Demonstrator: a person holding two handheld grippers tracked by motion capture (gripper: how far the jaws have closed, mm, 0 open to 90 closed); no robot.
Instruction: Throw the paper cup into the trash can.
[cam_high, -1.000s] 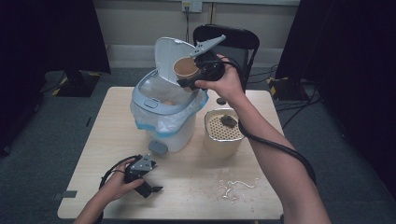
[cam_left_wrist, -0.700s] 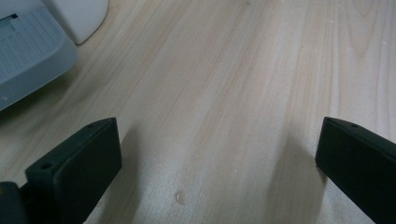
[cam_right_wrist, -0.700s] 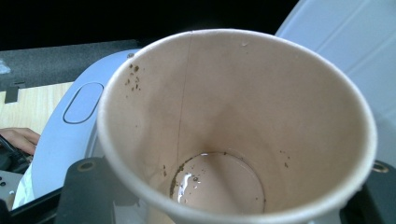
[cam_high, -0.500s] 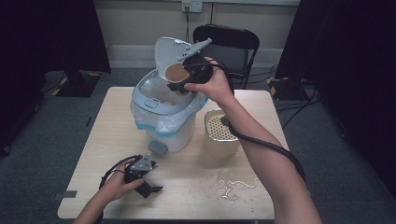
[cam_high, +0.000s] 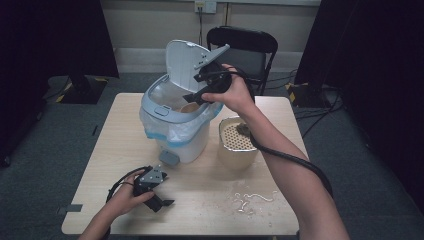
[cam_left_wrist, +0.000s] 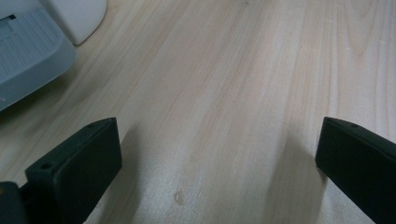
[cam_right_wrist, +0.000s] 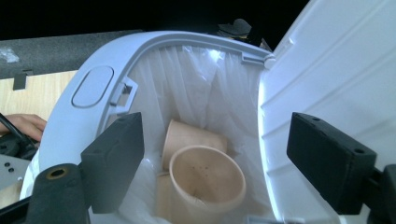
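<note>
A white pedal bin (cam_high: 160, 102) with a plastic liner stands mid-table, its lid (cam_high: 182, 60) raised. My right gripper (cam_high: 192, 97) hovers over its mouth. In the right gripper view its jaws (cam_right_wrist: 217, 144) stand open; they have just been opening and nothing is between them. Below them a tan paper cup (cam_right_wrist: 208, 179) lies in the liner on top of another cup (cam_right_wrist: 187, 137). The top cup also peeks over the rim (cam_high: 189, 107) in the high view. My left gripper (cam_high: 162, 204) rests on the table's front left, open (cam_left_wrist: 217, 149) over bare wood.
A beige perforated container (cam_high: 237, 145) stands right of the bin, under my right forearm. Pale crumbs (cam_high: 252, 197) lie near the front right edge. The bin's grey pedal (cam_left_wrist: 28, 60) lies close to my left gripper. A black chair (cam_high: 245, 45) stands behind the table.
The paper cup that my right gripper held above the bin has left the jaws and now lies inside the liner. The right gripper has dipped toward the opening. The left gripper has not moved.
</note>
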